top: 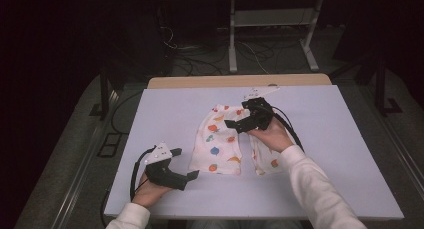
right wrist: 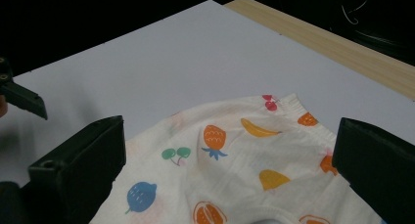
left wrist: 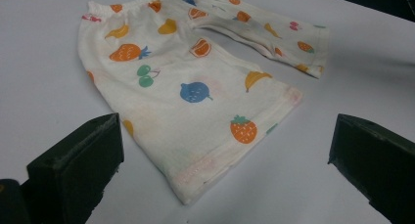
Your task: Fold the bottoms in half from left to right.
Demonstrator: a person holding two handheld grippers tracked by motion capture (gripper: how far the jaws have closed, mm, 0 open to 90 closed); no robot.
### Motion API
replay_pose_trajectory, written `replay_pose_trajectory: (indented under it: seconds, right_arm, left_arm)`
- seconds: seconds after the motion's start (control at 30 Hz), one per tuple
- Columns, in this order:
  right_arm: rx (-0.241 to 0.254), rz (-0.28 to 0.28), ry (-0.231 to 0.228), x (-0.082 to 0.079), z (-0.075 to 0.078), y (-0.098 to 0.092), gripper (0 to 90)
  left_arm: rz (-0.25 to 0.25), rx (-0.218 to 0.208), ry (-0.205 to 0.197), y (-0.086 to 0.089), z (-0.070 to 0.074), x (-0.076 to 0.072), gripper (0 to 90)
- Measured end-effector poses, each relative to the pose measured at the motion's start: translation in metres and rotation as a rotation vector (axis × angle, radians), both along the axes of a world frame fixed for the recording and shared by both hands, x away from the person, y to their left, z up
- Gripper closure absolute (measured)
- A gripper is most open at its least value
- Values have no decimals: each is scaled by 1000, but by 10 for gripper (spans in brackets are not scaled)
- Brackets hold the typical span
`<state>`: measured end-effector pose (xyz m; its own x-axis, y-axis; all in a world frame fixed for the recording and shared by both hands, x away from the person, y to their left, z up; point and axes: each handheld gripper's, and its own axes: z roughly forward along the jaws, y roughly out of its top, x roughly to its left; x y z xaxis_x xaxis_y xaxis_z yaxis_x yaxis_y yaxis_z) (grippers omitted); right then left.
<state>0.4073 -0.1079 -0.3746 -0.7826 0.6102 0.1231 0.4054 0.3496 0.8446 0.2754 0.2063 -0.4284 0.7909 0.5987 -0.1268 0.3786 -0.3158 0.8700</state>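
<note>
We hold both grippers, left gripper [top: 186, 164] and right gripper [top: 235, 127], jaws wide, empty, over fruit-print shorts [top: 217, 146].

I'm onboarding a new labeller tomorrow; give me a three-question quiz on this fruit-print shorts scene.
1. True or false: the left hand-held gripper is clamped on the shorts.
2. Which hand-held gripper is above the shorts: (a) left, (b) right?
3. Fill in: the shorts lie flat on the ___ table.

Key:
1. False; its jaws are open, on the table beside the near leg hem.
2. (b); the right hand-held gripper is over the crotch area, jaws open.
3. White.
</note>
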Motion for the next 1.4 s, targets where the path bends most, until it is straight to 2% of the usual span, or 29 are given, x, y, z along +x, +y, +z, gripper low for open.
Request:
replay_pose_trajectory:
  seconds: [0.2,0.5,0.83,1.1,1.4]
  right_arm:
    - [3,-9,11,15,-7,13,0]
    - [-1,-25,-10,26,-10,26,0]
    - [-9,-57,1,42,-15,37,0]
    - [-16,-92,30,61,-23,43,0]
    - [-26,-125,43,75,-29,51,0]
  left_arm:
    - [1,-4,-1,1,0,0,0]
    - [-14,-6,0,0,0,1,0]
    - [-21,-5,0,-1,0,2,0]
    - [-24,-16,3,-1,0,2,0]
    - [-19,-6,11,-1,0,3,0]
